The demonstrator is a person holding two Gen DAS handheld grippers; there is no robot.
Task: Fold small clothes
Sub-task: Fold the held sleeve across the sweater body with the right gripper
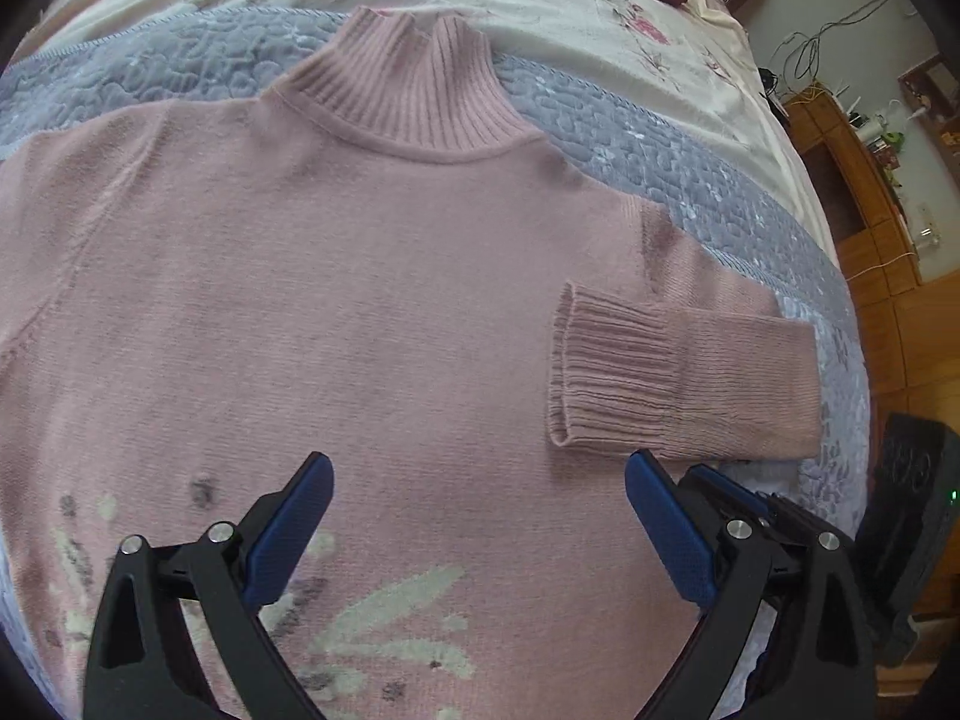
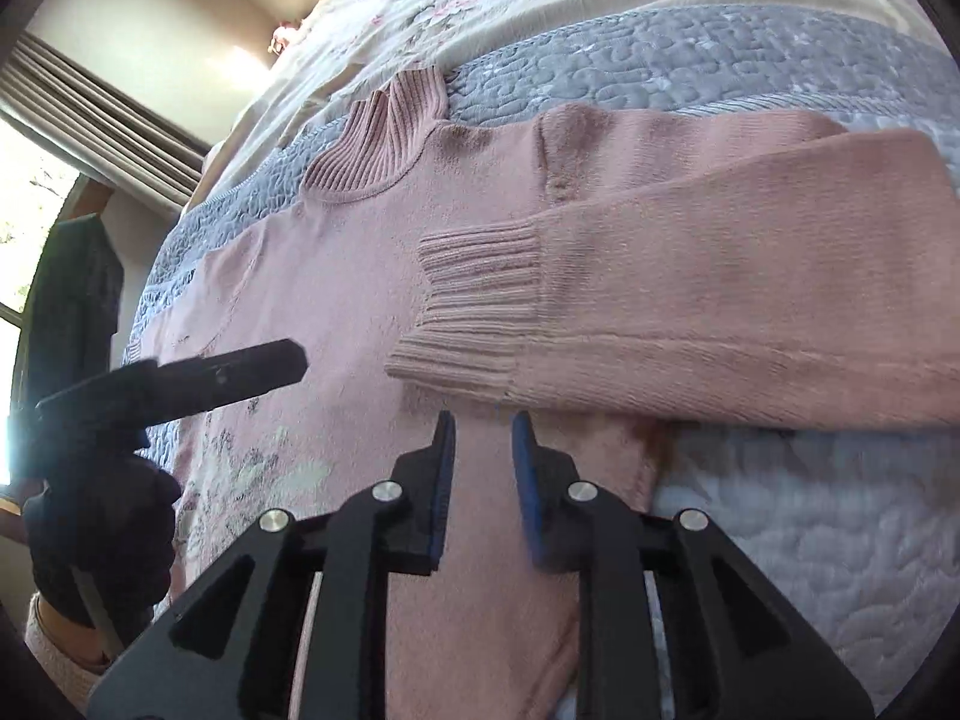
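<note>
Left claw (image 1: 479, 483) spread wide at bottom of frame, hovering over pink sweater (image 1: 312, 312) front, gripping nothing. Right claw (image 2: 483, 426) narrow gap, empty, just below the folded-in sleeve cuff (image 2: 474, 312). Sweater lies flat on bed's grey quilt (image 2: 690, 60), collar (image 1: 414, 78) at top.

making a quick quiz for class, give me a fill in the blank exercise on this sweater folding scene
1. The sweater on the bed is ____ in colour.
2. Its one sleeve is folded ____ the body.
3. The left gripper has its jaws wide ____.
4. The quilt under the sweater is ____ in colour.

Missing words: pink; across; open; blue-grey
</note>
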